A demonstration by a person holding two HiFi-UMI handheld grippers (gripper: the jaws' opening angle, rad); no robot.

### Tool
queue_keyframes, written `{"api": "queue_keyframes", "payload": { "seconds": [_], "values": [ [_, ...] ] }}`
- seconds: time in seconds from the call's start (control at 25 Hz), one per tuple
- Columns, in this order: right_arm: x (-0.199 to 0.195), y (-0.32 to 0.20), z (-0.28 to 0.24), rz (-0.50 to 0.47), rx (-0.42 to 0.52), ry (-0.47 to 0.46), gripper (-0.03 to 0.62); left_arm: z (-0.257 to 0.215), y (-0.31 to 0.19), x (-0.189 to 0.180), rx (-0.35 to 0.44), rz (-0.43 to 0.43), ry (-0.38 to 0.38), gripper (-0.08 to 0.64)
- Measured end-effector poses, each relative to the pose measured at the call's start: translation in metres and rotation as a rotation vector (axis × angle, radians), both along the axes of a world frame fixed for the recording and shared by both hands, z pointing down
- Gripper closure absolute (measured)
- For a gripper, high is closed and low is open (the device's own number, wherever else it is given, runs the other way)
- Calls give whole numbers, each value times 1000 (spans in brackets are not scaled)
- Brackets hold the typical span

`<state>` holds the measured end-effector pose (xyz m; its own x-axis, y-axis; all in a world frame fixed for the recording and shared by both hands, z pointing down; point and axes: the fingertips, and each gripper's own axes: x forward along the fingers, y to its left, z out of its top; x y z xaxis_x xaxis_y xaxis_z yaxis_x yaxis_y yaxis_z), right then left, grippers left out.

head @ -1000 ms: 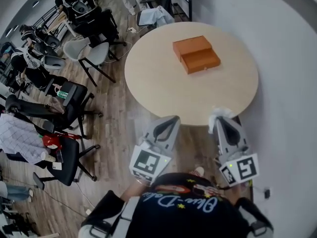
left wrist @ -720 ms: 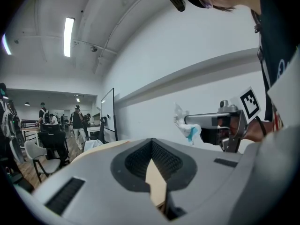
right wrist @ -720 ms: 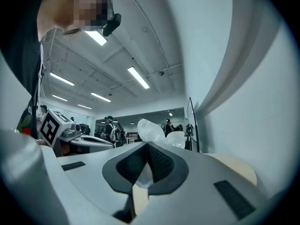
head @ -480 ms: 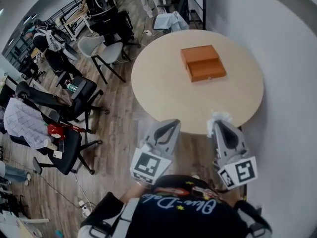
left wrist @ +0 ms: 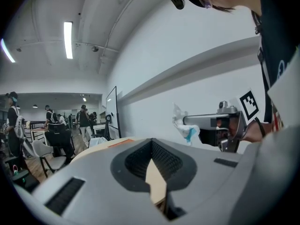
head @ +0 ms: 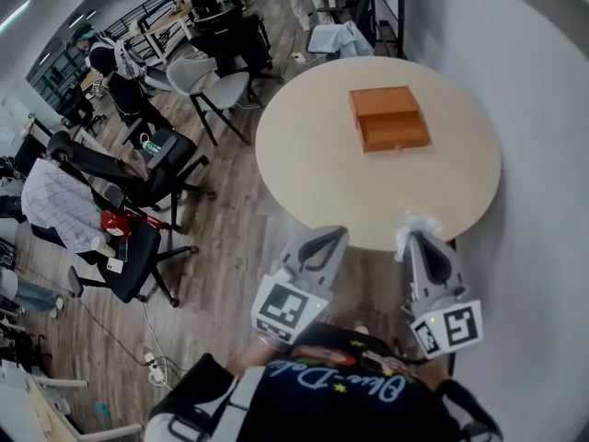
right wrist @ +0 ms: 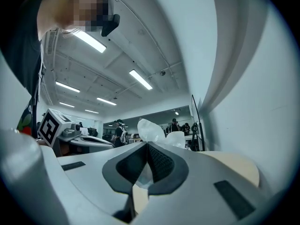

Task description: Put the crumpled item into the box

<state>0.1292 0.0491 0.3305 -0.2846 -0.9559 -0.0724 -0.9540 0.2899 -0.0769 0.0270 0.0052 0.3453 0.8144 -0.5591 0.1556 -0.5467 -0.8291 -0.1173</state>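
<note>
— Where is our wad [head: 416, 221] just now?

— Pinched in our right gripper [head: 420, 232]. Its jaws are closed on the white crumple, and most of it puffs out past the tips. From the left gripper view we also see a blue-green patch on it.

— And our left gripper [head: 329, 238]?

— Its jaws meet at the tips with nothing between them. Through the slit lower down we see only a pale tan surface.

— How do we hold the two?

— Side by side but apart, in front of our chest, both pointing toward the table [head: 313, 155]. The right tip, with the wad, sits at the table's near rim. The left tip hangs just off that rim, over the wood floor [head: 230, 247].

— And the box [head: 389, 118]?

— It is orange and lies on the far half of the round table, on the side nearer the white wall [head: 534, 155]. It is well apart from the wad. We cannot tell from here whether it stands open.

— Anything else around us?

— Chairs [head: 216, 83] stand on the floor to our left, and people [head: 106, 55] are farther back in the room.
</note>
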Motion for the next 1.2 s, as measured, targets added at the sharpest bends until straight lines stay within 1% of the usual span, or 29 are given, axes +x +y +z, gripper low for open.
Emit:
{"api": "queue_keyframes", "payload": {
  "seconds": [0.24,0.4,0.52,0.64,0.8,0.88,1.04,1.2],
  "values": [
    [4,-6,8,1,8,-28,594,4,-9,4,11,-5,-18,568],
    [19,-3,13,44,-12,-34,594,12,-13,23,0,37,-25,568],
    [37,-7,14,85,-16,-8,594,15,-22,45,1,84,-16,568],
    [55,-15,11,119,-11,18,594,10,-36,67,14,129,14,568],
    [81,-35,2,137,16,80,594,-1,-57,96,49,164,32,568],
    [89,-44,-3,129,21,111,594,0,-68,103,45,160,23,568],
    [104,-66,-9,131,13,136,594,-2,-91,116,38,145,31,568],
    [110,-98,-6,100,8,113,594,3,-120,120,18,117,33,568]
  ]
}}
